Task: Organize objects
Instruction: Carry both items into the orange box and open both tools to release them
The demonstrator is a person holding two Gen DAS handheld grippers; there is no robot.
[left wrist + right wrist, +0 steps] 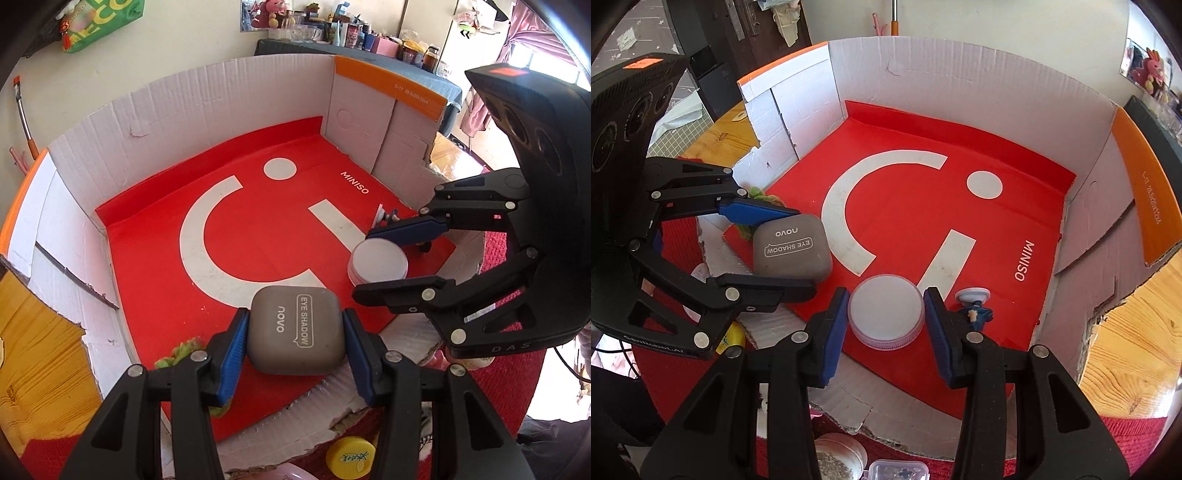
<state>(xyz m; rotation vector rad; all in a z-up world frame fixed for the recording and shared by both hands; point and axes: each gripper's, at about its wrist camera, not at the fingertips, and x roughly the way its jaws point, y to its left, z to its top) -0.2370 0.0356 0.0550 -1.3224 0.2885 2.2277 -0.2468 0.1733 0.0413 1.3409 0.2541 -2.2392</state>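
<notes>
We've got the left gripper (293, 332) clamped on the eyeshadow case (295, 330), lettering running up-frame, right gripper (886, 317) gripping the flat-lying round white container (886, 316), lower centre.

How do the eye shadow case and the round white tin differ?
The eye shadow case is a grey rounded square with printed lettering; the round white tin is a plain disc with a ribbed edge. The case sits between the left gripper pads, the tin between the right gripper pads. Both are over the red liner of the cardboard box.
</notes>
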